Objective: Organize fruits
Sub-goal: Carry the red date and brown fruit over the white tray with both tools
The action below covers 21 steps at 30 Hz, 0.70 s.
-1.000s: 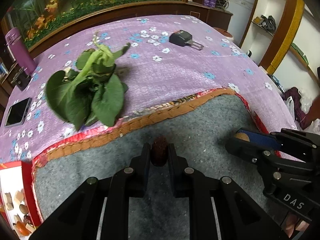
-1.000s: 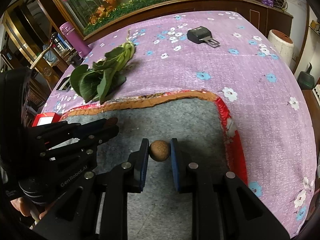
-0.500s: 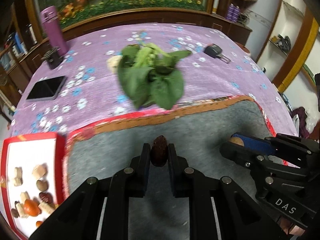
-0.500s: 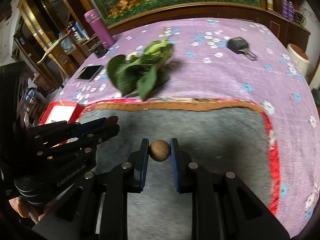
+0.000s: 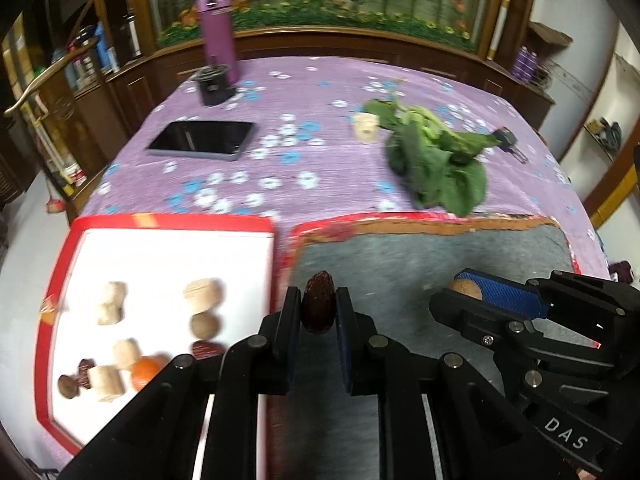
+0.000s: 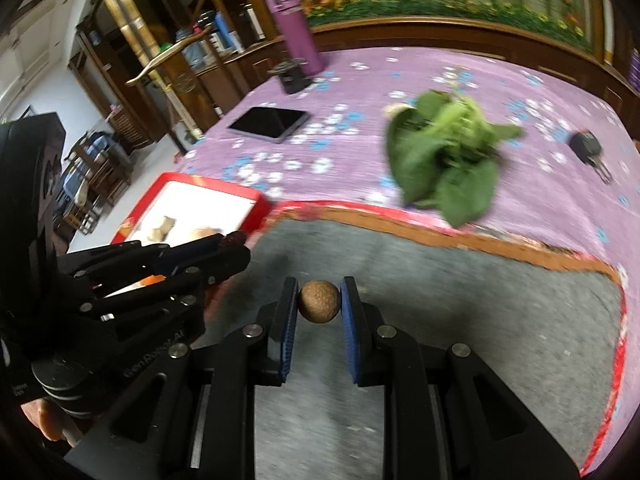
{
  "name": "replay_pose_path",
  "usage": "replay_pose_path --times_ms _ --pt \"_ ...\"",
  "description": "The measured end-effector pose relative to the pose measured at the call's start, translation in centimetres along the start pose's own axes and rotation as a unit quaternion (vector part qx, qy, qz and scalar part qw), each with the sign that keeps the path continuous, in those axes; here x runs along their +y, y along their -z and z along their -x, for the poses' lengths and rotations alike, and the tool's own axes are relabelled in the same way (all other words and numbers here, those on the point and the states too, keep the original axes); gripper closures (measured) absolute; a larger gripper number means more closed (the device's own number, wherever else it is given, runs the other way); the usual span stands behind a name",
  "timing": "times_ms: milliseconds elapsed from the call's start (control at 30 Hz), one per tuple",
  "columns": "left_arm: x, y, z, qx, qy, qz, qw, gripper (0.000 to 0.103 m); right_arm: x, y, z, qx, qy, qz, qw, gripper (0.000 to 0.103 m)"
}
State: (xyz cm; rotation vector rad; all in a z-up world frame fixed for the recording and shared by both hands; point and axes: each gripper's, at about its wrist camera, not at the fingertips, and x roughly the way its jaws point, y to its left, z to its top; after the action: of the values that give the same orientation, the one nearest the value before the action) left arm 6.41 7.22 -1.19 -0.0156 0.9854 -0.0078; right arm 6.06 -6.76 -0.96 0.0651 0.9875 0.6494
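My left gripper (image 5: 318,310) is shut on a dark brown pointed fruit (image 5: 317,307), held above the grey mat's left edge, next to the red-rimmed white tray (image 5: 172,222). The tray holds several small fruits, among them an orange one (image 5: 145,372) and a round brown one (image 5: 205,325). My right gripper (image 6: 319,302) is shut on a round tan-brown fruit (image 6: 319,301) above the grey mat (image 6: 440,300). The right gripper also shows in the left wrist view (image 5: 472,292), to the right. The left gripper shows at the left of the right wrist view (image 6: 236,244).
On the purple flowered cloth (image 5: 320,152) lie a bunch of green leaves (image 5: 436,164), a phone (image 5: 202,145), a pale chunk (image 5: 366,128), a key fob (image 5: 508,140), a purple bottle (image 5: 218,28) and a small black object (image 5: 214,86).
Both grippers have swung left with their fruits still held. The tray has come further into view and the leaves have shifted to the right of the frames.
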Motion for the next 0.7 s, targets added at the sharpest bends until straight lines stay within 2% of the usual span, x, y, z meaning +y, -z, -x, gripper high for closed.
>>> replay_pose_path --times_ms 400,700 --pt "7.5 1.5 1.0 0.001 -0.032 0.048 0.9983 0.088 7.4 -1.8 -4.4 0.028 -0.031 0.037 0.998 0.079" --pt "12.2 2.3 0.4 0.015 -0.048 0.079 0.9956 0.088 11.2 -3.1 -7.6 0.051 -0.034 0.059 0.996 0.079"
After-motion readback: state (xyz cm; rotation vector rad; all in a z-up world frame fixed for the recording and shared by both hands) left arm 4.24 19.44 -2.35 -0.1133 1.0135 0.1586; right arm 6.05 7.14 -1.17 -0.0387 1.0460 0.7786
